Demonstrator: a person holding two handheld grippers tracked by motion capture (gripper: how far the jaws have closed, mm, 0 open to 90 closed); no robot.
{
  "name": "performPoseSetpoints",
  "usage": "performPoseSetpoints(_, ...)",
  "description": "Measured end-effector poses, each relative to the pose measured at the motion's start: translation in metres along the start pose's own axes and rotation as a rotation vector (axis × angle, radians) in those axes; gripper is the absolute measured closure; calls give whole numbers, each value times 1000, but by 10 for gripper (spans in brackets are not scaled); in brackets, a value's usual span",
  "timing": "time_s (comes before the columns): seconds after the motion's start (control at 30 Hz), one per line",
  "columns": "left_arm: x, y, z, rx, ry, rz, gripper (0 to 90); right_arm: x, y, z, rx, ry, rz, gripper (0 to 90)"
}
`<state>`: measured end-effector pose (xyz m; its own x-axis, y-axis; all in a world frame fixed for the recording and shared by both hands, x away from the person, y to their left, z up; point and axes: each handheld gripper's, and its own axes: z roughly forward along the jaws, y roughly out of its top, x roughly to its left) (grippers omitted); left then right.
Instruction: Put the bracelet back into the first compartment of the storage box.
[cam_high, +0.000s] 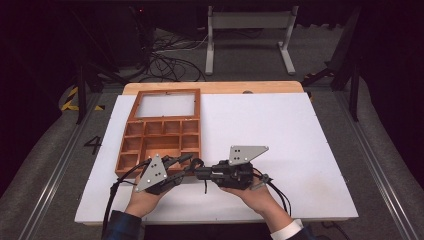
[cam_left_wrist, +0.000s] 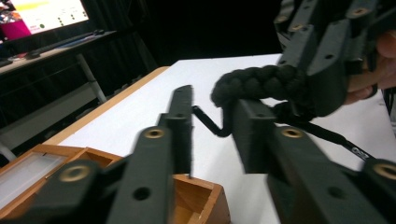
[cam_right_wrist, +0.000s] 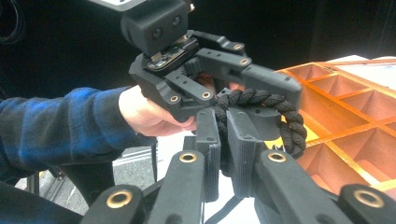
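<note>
One black braided bracelet (cam_right_wrist: 280, 114) hangs in the air between two grippers, just in front of the near right corner of the one wooden tray (cam_high: 162, 132) that lies on the table (cam_high: 280, 135). The right gripper (cam_right_wrist: 223, 140) has its jaws closed tightly on one end of the bracelet, so the braid stands up between the two pads. The left gripper (cam_left_wrist: 212, 123) has its jaws narrow but not together; from the left gripper view the braid lies on the tip of one jaw and a thin black cord (cam_left_wrist: 208, 122) crosses the gap, and I cannot tell if the pads really press on it. Two hands hold the tools: the left hand (cam_high: 145, 197) is near the front edge of the tray, the right hand (cam_high: 255, 195) is a little further from the tray along the same front side. The tray has one large shallow field with a pale bottom at its far end and many small compartments closer to the person; I count about ten, all look hollow. One grey three-cornered plate sits on each gripper, so two.
</note>
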<state>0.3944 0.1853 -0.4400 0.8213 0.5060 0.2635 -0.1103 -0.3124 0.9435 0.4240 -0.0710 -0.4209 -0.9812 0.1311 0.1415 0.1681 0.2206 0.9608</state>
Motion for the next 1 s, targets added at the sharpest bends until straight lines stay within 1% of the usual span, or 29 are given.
performPoseSetpoints(0.03,-1,0,0,0,4,-1,820,0,0,0,-2,-2,2,845)
performPoseSetpoints(0.27,0,1,0,17,13,8,843,-2,-1,0,-8,-8,15,838)
performPoseSetpoints(0.4,0,1,0,21,9,5,849,-2,-1,0,-9,-7,16,838)
performPoseSetpoints(0.5,0,1,0,23,10,-4,851,-2,-1,-1,-13,-10,16,831)
performPoseSetpoints(0.57,1,0,-1,27,11,-10,851,-2,-1,-1,-16,-15,21,815)
performPoseSetpoints(0.63,1,0,-1,29,11,-9,851,-3,-1,-1,-18,-22,26,763)
performPoseSetpoints(0.7,1,0,-1,29,14,-10,852,-4,-1,-1,-21,-23,37,736)
performPoseSetpoints(0.9,3,-1,-2,33,27,-29,851,-4,-1,-3,-36,-33,30,695)
performPoseSetpoints(1.0,5,0,-2,37,37,-33,851,-5,-1,-5,-41,-45,29,650)
